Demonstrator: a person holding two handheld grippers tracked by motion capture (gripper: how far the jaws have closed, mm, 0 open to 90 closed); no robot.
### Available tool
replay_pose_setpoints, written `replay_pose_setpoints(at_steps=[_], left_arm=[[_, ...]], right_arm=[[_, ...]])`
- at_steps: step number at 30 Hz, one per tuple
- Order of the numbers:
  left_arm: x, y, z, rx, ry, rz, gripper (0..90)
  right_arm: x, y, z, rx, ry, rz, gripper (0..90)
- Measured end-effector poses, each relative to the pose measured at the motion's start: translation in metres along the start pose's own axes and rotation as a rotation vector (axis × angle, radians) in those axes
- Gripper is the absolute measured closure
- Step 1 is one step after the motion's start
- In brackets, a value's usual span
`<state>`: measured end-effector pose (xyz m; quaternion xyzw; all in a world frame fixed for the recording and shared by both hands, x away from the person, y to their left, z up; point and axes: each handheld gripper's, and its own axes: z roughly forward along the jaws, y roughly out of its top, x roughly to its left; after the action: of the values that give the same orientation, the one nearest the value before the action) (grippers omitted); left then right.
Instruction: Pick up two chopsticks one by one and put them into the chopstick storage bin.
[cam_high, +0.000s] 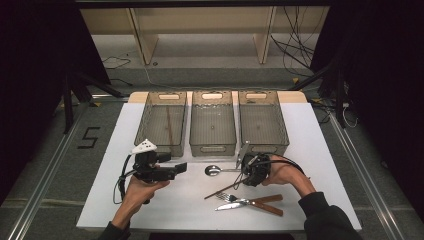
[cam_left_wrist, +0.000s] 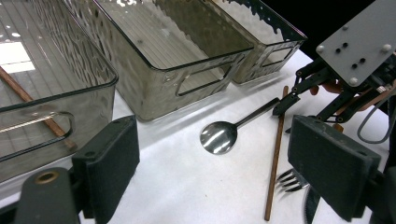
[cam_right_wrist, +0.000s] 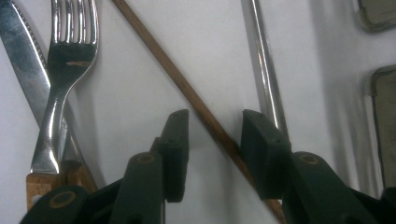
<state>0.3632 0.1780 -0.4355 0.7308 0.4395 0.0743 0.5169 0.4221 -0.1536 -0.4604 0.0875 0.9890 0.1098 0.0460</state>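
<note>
Chopstick (cam_right_wrist: 205, 114) seen between jaws of right gripper (cam_right_wrist: 215, 140), long axis crossing gap diagonally; pads not yet pressed on it. Left gripper (cam_left_wrist: 224, 177) held agape, farther off.

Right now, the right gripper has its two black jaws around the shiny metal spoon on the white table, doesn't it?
Not the spoon. The right gripper view shows the right gripper with its jaws on either side of the thin brown wooden chopstick, not yet pressing it. The shiny metal spoon lies beside it on the white table.
</note>
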Motion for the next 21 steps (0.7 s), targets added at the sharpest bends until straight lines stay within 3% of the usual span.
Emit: replay_pose_setpoints(at_steps=[4, 9, 11, 13, 19, 21], left_arm=[[0.000, 0.000, 0.000, -0.001, 0.001, 0.000, 16.4], [0.000, 0.000, 0.000, -0.001, -0.002, 0.000, 16.4], [0.000, 0.000, 0.000, 0.000, -0.002, 0.001, 16.4], [0.000, 0.000, 0.000, 0.000, -0.001, 0.000, 16.4], [0.000, 0.000, 0.001, 0.004, 0.001, 0.001, 16.5], [0.000, 0.000, 0.001, 0.005, 0.001, 0.000, 16.5]], right_arm=[[-0.001, 0.004, 0.000, 0.024, 0.028, 0.003, 67.3], [0.001, 0.006, 0.000, 0.043, 0.029, -0.014, 69.6], [0.003, 0.007, 0.000, 0.058, 0.021, -0.051, 74.3], [0.007, 0.008, 0.001, 0.057, 0.018, -0.042, 77.2], [0.012, 0.011, 0.001, 0.079, 0.006, -0.111, 83.3], [0.014, 0.011, 0.000, 0.081, 0.011, -0.098, 84.4]])
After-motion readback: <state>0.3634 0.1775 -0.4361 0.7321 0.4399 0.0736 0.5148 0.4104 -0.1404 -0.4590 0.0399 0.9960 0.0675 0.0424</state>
